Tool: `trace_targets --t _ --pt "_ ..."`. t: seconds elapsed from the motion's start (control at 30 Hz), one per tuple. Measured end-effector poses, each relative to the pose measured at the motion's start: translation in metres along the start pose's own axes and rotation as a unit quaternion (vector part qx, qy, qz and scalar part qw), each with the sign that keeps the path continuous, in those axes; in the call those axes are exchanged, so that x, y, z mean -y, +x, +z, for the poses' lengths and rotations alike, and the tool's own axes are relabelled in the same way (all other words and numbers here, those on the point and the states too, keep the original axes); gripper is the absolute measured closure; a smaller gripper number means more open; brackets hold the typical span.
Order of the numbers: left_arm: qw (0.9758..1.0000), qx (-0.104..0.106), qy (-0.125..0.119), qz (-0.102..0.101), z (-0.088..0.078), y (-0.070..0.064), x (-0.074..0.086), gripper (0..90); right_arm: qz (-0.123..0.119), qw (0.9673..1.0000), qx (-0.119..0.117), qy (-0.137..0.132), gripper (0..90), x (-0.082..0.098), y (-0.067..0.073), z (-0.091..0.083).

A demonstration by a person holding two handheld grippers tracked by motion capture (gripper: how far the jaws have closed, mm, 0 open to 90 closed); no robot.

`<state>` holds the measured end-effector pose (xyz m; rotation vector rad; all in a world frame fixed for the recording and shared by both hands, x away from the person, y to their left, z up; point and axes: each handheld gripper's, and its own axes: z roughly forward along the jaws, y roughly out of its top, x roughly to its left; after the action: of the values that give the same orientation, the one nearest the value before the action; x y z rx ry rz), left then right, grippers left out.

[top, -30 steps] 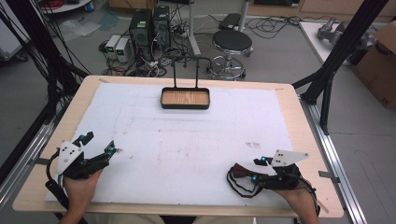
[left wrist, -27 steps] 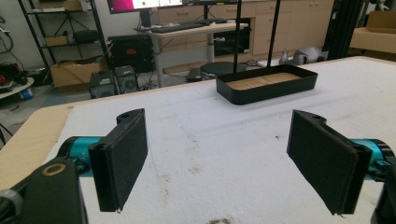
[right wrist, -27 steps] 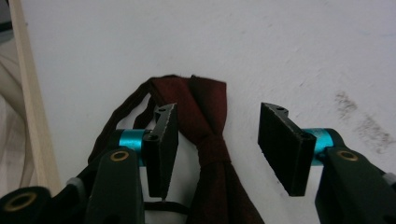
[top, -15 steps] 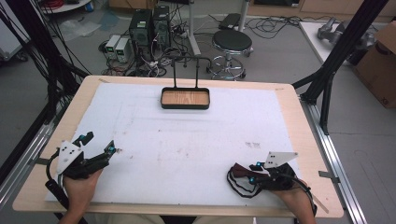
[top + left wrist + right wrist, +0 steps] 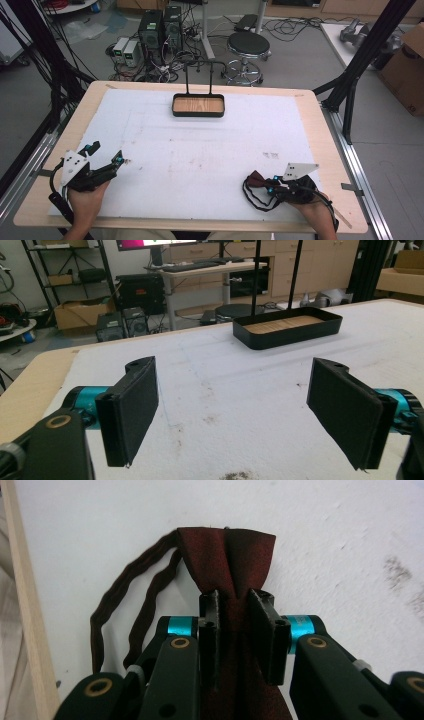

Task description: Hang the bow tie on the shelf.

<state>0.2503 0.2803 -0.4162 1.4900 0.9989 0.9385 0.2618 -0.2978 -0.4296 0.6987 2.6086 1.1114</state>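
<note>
A dark red bow tie [image 5: 227,550] with a thin dark strap [image 5: 107,615] lies on the white mat near the front right edge. My right gripper [image 5: 237,630] has just been closing and is now shut on the tie's pinched middle, with the cloth bunched between the pads. From above, the right gripper [image 5: 267,186] points left, the bow tie [image 5: 256,178] at its tips and the strap [image 5: 252,197] looped in front. At the front left, my left gripper [image 5: 106,153] rests on the mat, open. Nothing lies between the pads of the left gripper [image 5: 240,415].
A black tray with a wooden floor [image 5: 198,113] and a tall wire handle stands at the far middle of the mat; the tray [image 5: 290,337] is ahead of the left gripper. The mat [image 5: 200,160] shows faint smudges. Wooden table edges frame it.
The right gripper's jaws have drawn together on the dark red cloth, and that hand shifted slightly. The left hand and gripper have kept still.
</note>
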Motion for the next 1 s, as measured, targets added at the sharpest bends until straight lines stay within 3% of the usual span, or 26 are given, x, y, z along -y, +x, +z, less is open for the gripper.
trace_targets --t 0.3,0.4,0.77,1.0 --pt "1.0 0.0 0.0 0.001 0.0 -0.001 0.0 21.0 0.009 0.9982 0.015 -0.058 75.4 -0.009 -0.002 -0.013" --pt "1.0 0.001 -0.001 0.002 0.0 -0.001 0.0 21.0 0.01 0.9964 0.025 -0.081 75.4 -0.022 -0.005 -0.018" --pt "1.0 0.001 -0.002 0.002 -0.001 -0.001 -0.001 21.2 -0.004 0.9956 0.045 -0.082 75.4 -0.063 -0.025 -0.005" --pt "1.0 0.002 -0.003 0.001 0.0 -0.001 -0.001 21.3 0.007 0.9946 0.06 -0.084 75.4 -0.098 -0.054 0.007"
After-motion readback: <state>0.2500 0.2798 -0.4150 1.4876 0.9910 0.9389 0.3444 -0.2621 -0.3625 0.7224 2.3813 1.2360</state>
